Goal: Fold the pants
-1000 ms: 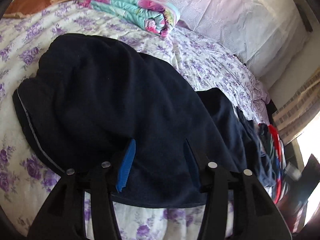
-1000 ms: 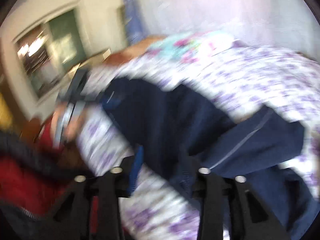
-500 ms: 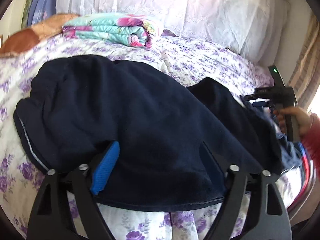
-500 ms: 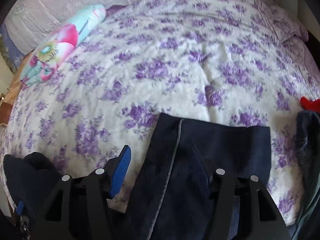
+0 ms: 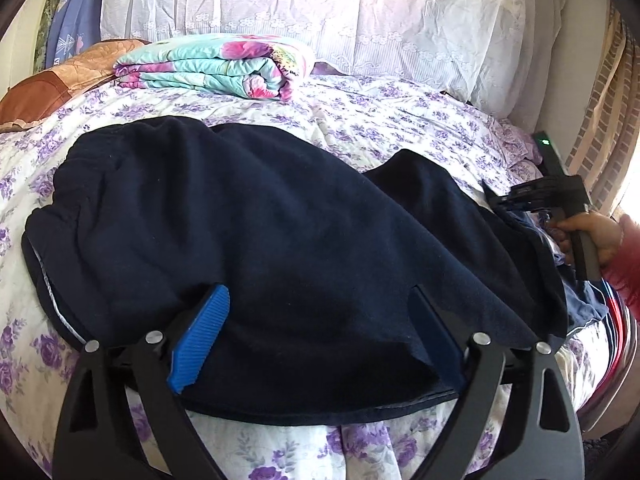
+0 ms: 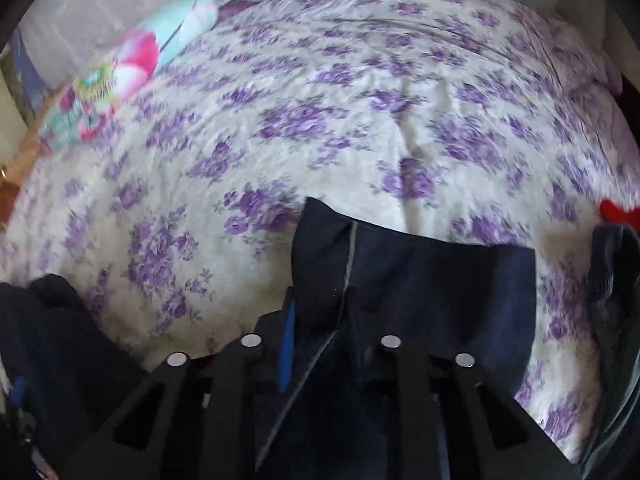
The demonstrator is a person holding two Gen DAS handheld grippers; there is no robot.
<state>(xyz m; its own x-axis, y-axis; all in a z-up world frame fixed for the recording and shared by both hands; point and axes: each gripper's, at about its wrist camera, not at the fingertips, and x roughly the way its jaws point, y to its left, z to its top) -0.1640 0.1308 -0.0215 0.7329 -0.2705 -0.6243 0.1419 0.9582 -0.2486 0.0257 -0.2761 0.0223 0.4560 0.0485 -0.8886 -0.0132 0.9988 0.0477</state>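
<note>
two grippers on the job, and i'm mid-grab at the leg end. the pants (image 5: 280, 248), dark navy, lie spread across the floral bedspread (image 5: 400, 120), waist end toward the left of my left view, legs running off to the right edge of the bed. my right gripper (image 6: 320, 320) has its fingers pressed nearly together on the hem of one pant leg (image 6: 400, 276), the pale side seam running right between them; looks like a real pinch, though the cloth hides the far finger. my left gripper (image 5: 320, 312) is spread wide, blue pad (image 5: 200, 336) showing, hovering over the near edge of the fabric and gripping nothing. i can see the right tool (image 5: 560, 200) off at the far leg end from here. i reckon the step is taking hold for the first fold. next call: close the left on the near edge, then carry the hem across toward the waist, keeping it taut. folded quilt (image 5: 212, 66) sits well clear by the pillows.
</note>
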